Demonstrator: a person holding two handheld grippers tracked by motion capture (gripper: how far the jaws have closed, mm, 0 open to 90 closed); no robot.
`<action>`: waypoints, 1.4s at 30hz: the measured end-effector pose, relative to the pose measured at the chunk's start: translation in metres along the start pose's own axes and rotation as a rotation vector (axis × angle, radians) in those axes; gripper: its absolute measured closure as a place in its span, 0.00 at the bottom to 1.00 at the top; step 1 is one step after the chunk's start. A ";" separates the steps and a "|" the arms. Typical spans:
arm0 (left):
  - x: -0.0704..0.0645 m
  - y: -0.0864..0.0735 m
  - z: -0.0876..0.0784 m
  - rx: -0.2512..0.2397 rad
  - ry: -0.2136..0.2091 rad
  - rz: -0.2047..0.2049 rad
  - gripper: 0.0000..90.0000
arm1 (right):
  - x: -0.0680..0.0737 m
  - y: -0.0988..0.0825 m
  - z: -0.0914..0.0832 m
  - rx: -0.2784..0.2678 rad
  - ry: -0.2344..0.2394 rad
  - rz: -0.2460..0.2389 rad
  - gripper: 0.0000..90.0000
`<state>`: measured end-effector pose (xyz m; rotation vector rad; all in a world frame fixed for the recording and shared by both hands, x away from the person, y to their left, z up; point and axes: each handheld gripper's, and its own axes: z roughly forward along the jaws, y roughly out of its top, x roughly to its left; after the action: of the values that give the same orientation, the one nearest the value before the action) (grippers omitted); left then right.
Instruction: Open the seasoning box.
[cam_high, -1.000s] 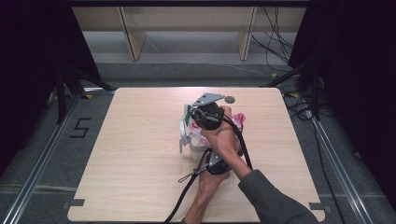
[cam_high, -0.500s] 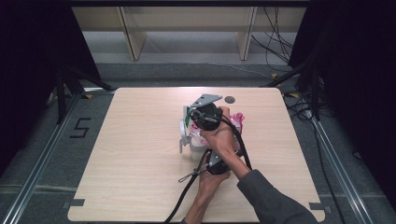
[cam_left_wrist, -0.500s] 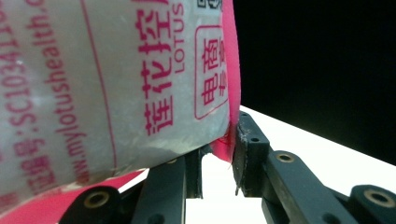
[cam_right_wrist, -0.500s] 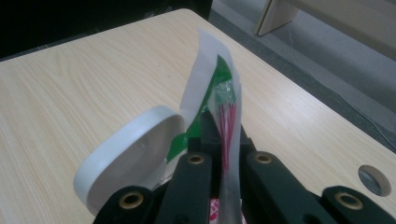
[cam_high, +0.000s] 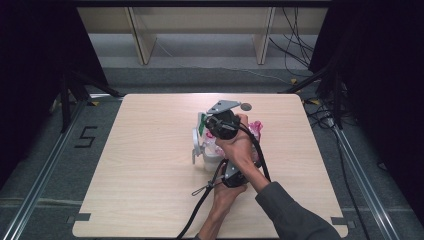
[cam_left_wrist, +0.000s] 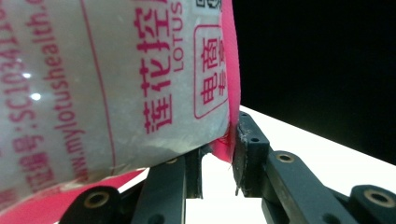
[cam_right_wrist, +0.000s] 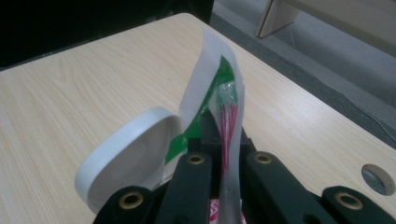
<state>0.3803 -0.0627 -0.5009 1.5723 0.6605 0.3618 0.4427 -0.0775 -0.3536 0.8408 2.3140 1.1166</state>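
We see a pink-printed plastic bag (cam_high: 255, 129) near the middle of the wooden table (cam_high: 140, 175), with wide bare tabletop on every side. Both forearms cross at the near edge. The right gripper (cam_right_wrist: 223, 140) is clamped on the bag's upper edge; the left gripper (cam_left_wrist: 219, 158) pinches its pink seam. A white lid (cam_right_wrist: 126, 158) lies just beside.

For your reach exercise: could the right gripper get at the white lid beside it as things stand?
Probably not: the right gripper is shut on the bag's top edge, so though the white lid sits close, it isn't free.
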 end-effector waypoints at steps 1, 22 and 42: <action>0.000 0.000 0.000 0.000 -0.001 0.000 0.83 | 0.000 0.001 -0.001 -0.002 -0.001 -0.004 1.00; 0.002 -0.001 0.000 0.004 -0.003 -0.008 0.83 | 0.002 0.000 0.002 -0.006 -0.008 0.002 1.00; 0.003 0.000 0.000 0.008 0.000 -0.003 0.83 | 0.002 0.000 0.002 0.000 0.000 0.005 1.00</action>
<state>0.3828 -0.0609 -0.5019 1.5793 0.6653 0.3576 0.4423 -0.0746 -0.3554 0.8466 2.3132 1.1193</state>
